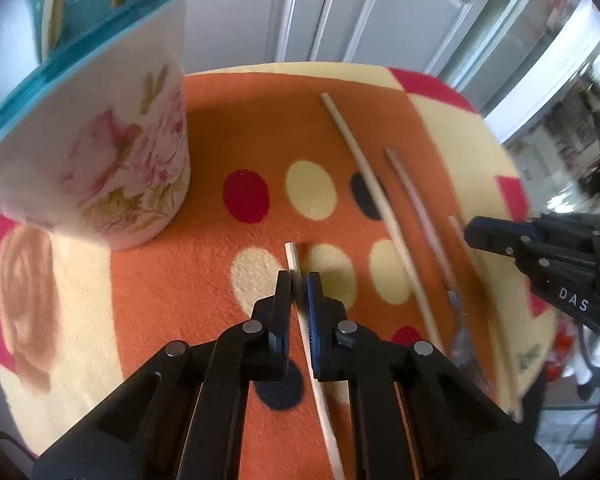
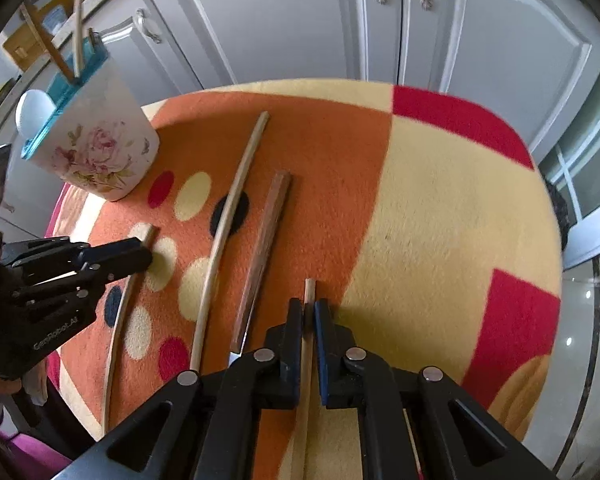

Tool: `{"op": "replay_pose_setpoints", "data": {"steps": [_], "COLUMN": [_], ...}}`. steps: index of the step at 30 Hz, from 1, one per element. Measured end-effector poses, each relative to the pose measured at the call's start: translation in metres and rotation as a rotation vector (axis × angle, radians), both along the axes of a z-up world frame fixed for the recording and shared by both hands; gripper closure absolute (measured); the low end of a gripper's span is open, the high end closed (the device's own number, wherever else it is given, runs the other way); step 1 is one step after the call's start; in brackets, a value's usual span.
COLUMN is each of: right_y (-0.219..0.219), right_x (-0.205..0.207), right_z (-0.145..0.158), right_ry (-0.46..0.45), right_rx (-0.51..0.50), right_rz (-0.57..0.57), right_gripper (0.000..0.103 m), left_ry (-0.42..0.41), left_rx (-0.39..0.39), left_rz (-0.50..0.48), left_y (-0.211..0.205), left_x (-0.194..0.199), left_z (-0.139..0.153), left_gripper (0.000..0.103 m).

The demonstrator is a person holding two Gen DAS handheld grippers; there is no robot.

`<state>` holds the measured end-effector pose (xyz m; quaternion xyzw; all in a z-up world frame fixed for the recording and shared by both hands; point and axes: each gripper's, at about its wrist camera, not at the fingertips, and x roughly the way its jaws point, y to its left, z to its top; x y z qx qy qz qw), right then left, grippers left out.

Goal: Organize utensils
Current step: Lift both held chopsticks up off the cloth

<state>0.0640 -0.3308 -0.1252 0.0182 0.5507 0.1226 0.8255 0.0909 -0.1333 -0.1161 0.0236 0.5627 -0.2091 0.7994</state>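
Note:
A floral utensil holder (image 1: pixel 112 152) with a blue rim stands at the table's far left, several sticks inside it; it also shows in the right wrist view (image 2: pixel 96 152). My left gripper (image 1: pixel 299 280) is shut on a pale wooden stick (image 1: pixel 318 392), low over the cloth. My right gripper (image 2: pixel 309 308) is shut on another wooden stick (image 2: pixel 305 392). Between them lie a long pale stick (image 2: pixel 220 240) and a dark brown-handled utensil (image 2: pixel 262 256). The right gripper also shows in the left wrist view (image 1: pixel 476 232).
The round table wears an orange, yellow and red spotted cloth (image 2: pixel 420 220). Grey cabinet doors (image 2: pixel 320 20) stand behind it. The table edge drops off at the right.

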Motion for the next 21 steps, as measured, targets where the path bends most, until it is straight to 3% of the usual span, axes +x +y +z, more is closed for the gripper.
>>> {"op": "replay_pose_setpoints", "data": {"steps": [4,7,17,21], "right_y": [-0.004,-0.004,-0.001,0.001], "right_x": [-0.008,-0.012,0.002,0.009], "right_z": [0.024,0.035,0.000,-0.006], "right_ry": [-0.050,-0.067,0.093,0.134], "right_rx": [0.063,0.052,-0.067,-0.067], "right_rz": [-0.008,0.005,0.025,0.045], "right_gripper": [0.099,0.099,0.097,0.095], "left_ry": [-0.063,-0.104,-0.109,-0.108], "left_rx": [-0.060,-0.048,-0.074,-0.082], "left_rz": [-0.008,-0.028,-0.006,0.000], "left_y": [0.012,0.014,0.024,0.027], "left_x": [-0.007,-0.013,-0.026,-0.026], "left_z": [0.030,0.046,0.052,0.055], "left_gripper": [0.098,0.098,0.098,0.098]}}
